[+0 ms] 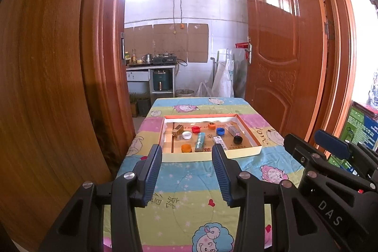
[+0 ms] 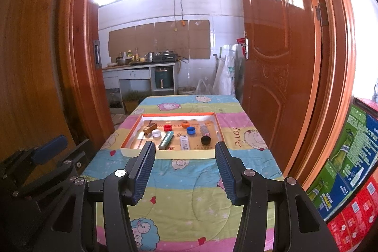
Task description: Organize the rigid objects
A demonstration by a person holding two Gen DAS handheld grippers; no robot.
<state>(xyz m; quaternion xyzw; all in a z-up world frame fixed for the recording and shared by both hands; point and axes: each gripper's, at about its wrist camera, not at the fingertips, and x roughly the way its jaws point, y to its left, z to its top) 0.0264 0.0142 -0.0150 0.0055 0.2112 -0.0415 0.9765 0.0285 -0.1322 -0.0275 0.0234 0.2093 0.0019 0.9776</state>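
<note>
Shallow tray [image 1: 248,152] of caps and small boxes — beyond both grippers, left [image 1: 186,150] and right [image 2: 185,148]; jaws spread, empty.

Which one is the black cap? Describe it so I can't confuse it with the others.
On the cartoon-sheep cloth lies a shallow cardboard tray of small items. Look toward its near right corner: the black cap sits there, right of a flat white box and nearer than the blue cap. It is the only black cap; the others are blue, red, orange or white.
</note>
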